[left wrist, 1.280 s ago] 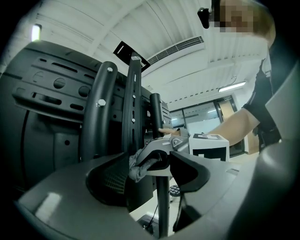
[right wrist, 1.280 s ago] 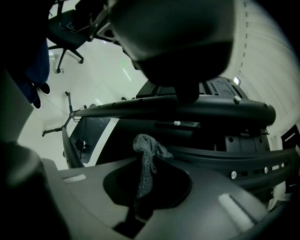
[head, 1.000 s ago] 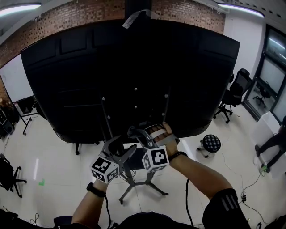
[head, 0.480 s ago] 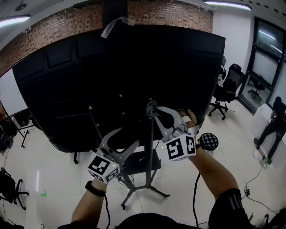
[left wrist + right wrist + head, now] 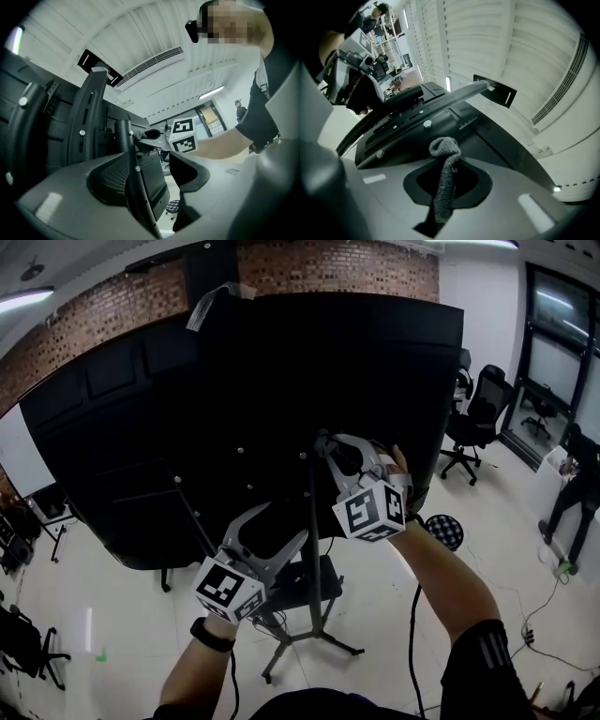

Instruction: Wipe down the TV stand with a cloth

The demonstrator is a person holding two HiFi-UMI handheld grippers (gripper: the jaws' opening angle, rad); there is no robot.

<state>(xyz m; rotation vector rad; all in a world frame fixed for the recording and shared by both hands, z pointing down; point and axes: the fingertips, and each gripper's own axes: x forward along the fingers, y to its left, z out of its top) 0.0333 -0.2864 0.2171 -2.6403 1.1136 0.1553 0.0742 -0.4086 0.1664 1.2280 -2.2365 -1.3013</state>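
Observation:
The TV stand's black pole rises to the back of a large black TV. My right gripper is up at the top of the pole, against the TV's mounting bracket, shut on a grey knitted cloth. The cloth's bunched end sticks out toward the bracket rails. My left gripper is lower down and open, with the pole running between its jaws. From the left gripper view I see the right gripper's marker cube.
The stand's small black shelf and splayed feet are below my hands. A checkered stool and office chairs stand to the right. A person bends at the far right. Cables lie on the floor.
My right gripper has carried the cloth up the pole toward the TV's bracket. The left gripper has stayed low by the pole, rising a little.

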